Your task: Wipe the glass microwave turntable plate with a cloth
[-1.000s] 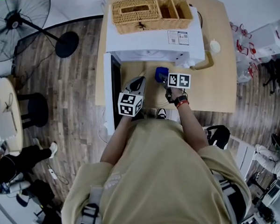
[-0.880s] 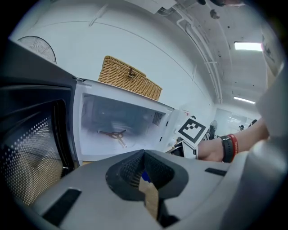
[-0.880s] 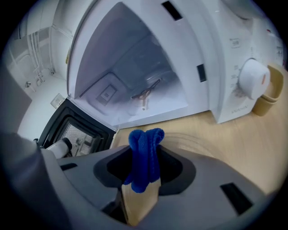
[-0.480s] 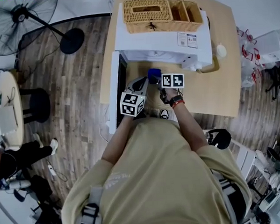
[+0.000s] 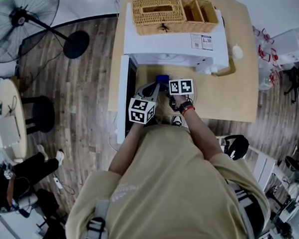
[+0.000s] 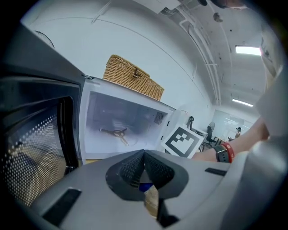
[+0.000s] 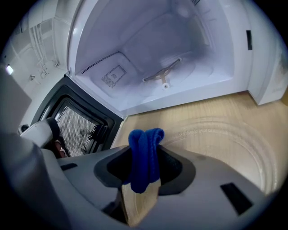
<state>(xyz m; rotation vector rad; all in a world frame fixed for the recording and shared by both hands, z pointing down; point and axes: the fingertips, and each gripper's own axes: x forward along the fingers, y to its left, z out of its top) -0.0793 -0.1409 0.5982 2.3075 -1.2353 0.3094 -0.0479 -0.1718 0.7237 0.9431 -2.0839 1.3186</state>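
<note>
My right gripper [image 7: 145, 155] is shut on a folded blue cloth [image 7: 145, 157], which sticks up from between its jaws. The glass turntable plate [image 7: 234, 139] lies flat on the wooden table just right of and beyond the cloth, in front of the open microwave [image 7: 148, 49]. In the head view the cloth [image 5: 162, 80] hovers at the microwave's mouth, with the right gripper [image 5: 165, 85] behind it. My left gripper [image 5: 154, 87] sits close on its left, jaws shut with nothing visible between them [image 6: 144, 162]. The plate is hard to make out in the head view.
The microwave door [image 5: 124, 100] stands open to the left. A roller ring [image 7: 163, 76] lies on the cavity floor. A wicker basket [image 5: 169, 13] sits on the microwave's top. A standing fan [image 5: 21, 18] and a round stool [image 5: 37, 115] are on the floor at left.
The right gripper with the cloth has shifted left along the microwave's front, closing in on the left gripper. The left gripper has barely moved.
</note>
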